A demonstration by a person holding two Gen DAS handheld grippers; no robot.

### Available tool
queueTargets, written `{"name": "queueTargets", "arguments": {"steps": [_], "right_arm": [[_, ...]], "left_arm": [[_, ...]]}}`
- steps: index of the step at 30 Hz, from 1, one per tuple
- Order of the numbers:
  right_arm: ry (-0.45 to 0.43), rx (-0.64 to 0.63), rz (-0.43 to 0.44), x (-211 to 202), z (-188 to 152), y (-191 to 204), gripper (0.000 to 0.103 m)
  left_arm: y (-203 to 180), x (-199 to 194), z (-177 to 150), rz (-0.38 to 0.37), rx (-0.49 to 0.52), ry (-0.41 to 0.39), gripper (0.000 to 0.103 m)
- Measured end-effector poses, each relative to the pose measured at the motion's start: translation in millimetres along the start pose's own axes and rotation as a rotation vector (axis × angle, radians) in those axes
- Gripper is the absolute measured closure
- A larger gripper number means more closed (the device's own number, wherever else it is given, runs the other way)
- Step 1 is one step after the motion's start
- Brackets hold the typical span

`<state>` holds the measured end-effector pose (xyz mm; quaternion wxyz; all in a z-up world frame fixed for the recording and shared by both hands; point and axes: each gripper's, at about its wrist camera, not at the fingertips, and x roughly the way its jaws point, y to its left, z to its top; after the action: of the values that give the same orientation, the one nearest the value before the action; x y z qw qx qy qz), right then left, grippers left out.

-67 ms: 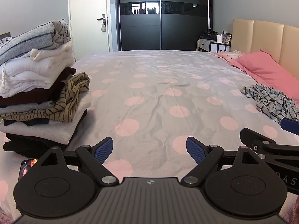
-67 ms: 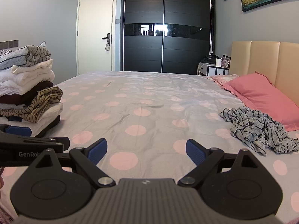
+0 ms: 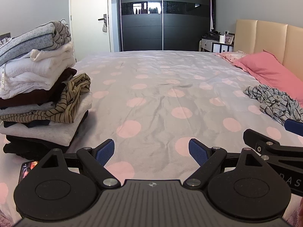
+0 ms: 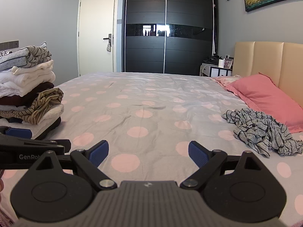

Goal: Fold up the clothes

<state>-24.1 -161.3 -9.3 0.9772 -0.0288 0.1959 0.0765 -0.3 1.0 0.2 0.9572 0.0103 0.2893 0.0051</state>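
Left wrist view first: nearest, the left gripper (image 3: 151,151) hangs over the bedspread (image 3: 161,102) with its blue pads spread wide and nothing between them. The right gripper (image 4: 148,152) is likewise agape and empty, hovering just beside it; each shows at the edge of the other's view, and the arm seen from the right wrist bears the partly readable lettering "GenRob". A phone (image 3: 27,171) lies at the foot of the stack of folded clothes (image 3: 37,87), which stands at the bed's left side, probably to keep the middle free for folding; a white label on it reads "TPNY". Farther right, the crumpled grey striped garment (image 4: 263,130) lies unfolded against the pink pillow (image 4: 265,96), likely next in line. Beyond stand the dark wardrobe (image 4: 166,28) and door (image 4: 96,32).
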Motion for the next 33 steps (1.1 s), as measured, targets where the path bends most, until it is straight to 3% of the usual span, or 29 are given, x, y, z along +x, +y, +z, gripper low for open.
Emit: {"name": "queueTargets", "arguments": {"steps": [33], "right_arm": [[0.007,0.030,-0.005,-4.2,-1.4,-6.2,0.010]], "left_arm": [[3.0,-5.3,-0.7,0.002,-0.012,-0.021,0.017]]}}
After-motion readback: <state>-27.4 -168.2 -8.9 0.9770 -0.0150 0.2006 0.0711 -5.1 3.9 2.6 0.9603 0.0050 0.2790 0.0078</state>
